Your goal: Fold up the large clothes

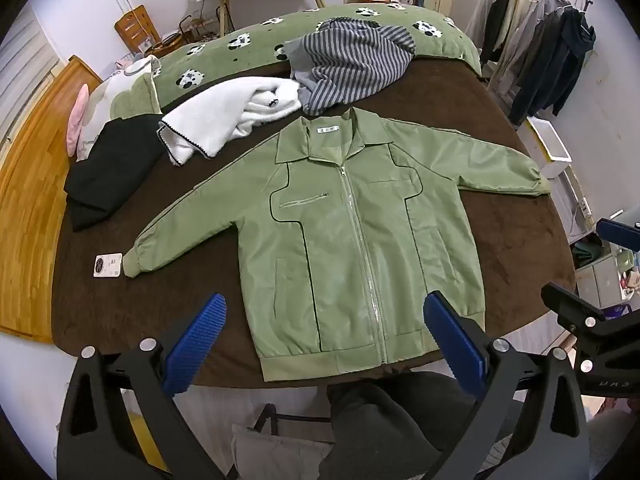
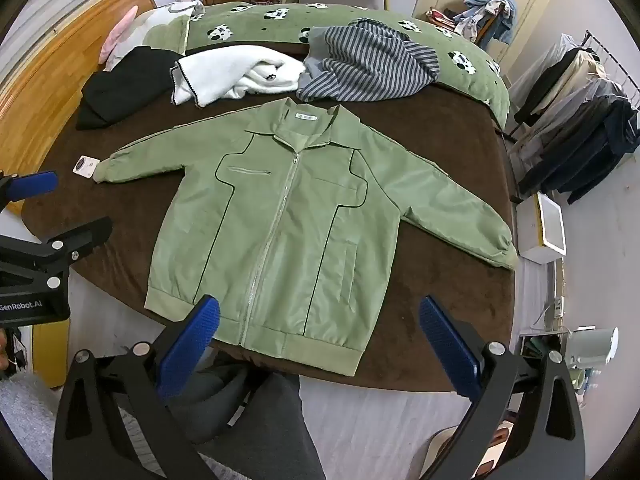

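A light green zip-up jacket (image 1: 340,232) (image 2: 288,224) lies flat, front up and zipped, on the brown bedspread (image 1: 140,312) (image 2: 448,320), sleeves spread out to both sides and hem toward me. My left gripper (image 1: 326,320) hovers open above the hem with nothing between its blue pads. My right gripper (image 2: 320,322) also hangs open over the hem, empty. Each gripper shows at the edge of the other's view. A person's dark trouser leg (image 1: 384,420) shows below the bed edge.
Behind the jacket lie a white fleece garment (image 1: 236,116), a striped grey garment (image 1: 352,64), a black garment (image 1: 112,168) and a green panda-print duvet (image 1: 256,48). A small white card (image 1: 107,265) sits by the left cuff. A clothes rack (image 1: 540,48) stands at the right.
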The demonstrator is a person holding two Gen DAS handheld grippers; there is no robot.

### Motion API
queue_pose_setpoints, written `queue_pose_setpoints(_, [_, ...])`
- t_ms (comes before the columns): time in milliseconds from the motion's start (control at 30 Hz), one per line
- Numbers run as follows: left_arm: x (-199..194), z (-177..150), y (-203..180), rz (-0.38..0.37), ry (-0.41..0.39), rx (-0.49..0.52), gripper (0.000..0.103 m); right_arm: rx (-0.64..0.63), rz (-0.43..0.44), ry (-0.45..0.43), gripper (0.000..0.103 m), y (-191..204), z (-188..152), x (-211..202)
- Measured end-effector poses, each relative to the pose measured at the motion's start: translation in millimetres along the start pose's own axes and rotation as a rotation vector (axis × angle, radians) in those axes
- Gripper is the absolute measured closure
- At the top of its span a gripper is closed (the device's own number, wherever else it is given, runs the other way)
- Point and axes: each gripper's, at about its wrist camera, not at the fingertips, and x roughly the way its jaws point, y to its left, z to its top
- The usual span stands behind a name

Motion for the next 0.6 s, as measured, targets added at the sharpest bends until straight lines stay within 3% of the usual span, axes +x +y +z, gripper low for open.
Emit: queue_pose_setpoints(600, [-0.3,0.4,-2.3,0.003,0.006,-0.009,0.006,0.005,0.009,0.000,0.006,1.7,3.3,-1.4])
